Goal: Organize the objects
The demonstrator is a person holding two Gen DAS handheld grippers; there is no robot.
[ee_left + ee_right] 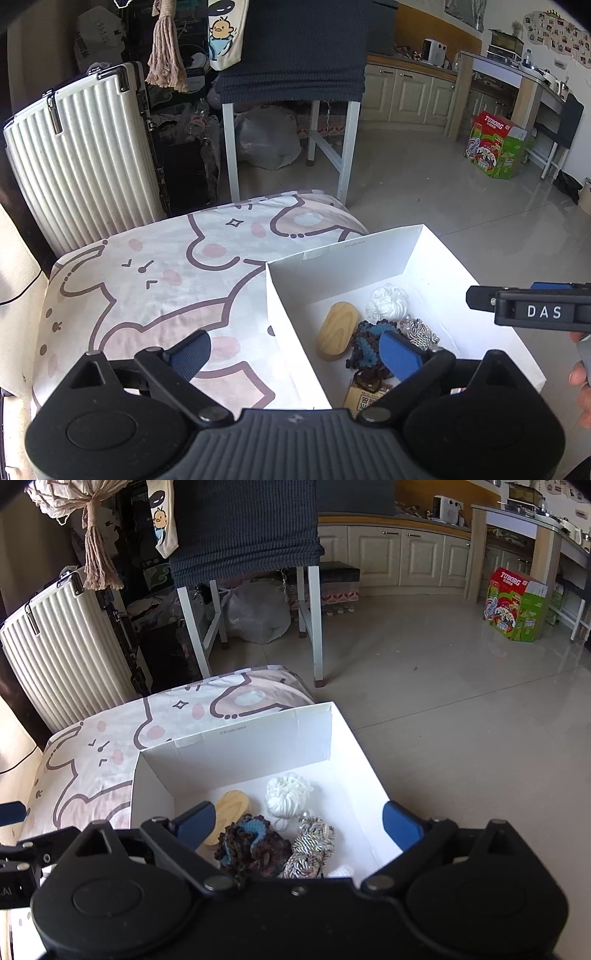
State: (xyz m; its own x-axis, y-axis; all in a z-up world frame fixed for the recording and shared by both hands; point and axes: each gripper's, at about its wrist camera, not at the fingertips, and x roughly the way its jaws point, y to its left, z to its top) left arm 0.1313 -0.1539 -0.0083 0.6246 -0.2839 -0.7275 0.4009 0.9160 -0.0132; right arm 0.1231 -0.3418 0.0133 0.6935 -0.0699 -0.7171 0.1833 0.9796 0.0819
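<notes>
A: Where does everything sit right now?

B: In the white cardboard box (236,746), which rests on the cartoon-print cushion (155,273). Inside lie a wooden oval block (231,805), a white yarn pom (288,794), a dark crocheted piece with blue in it (251,845) and a silvery braided bundle (312,845). From the left wrist view there is also a small brown tag or card (364,398) near the box's front corner, though I cannot make out its print.

A: And the grippers?

B: The left gripper (291,350) has its blue pads spread wide, one over the cushion and one over the box, gripping nothing. The right gripper (299,821) likewise stands wide apart above the box, empty.

A: How would these things handle?

B: I judge the yarn and crochet pieces light, soft and squashy; pinch them through the bulk of the body, not a loose strand. The block looks stiff and smooth, so take it across its narrow width. The box walls are thin card and would likely flex if pinched at the rim.

A: Any writing?

B: "DAS" on the other gripper's body, and "TUBORG" on the red-and-green carton (495,147) on the floor.
</notes>
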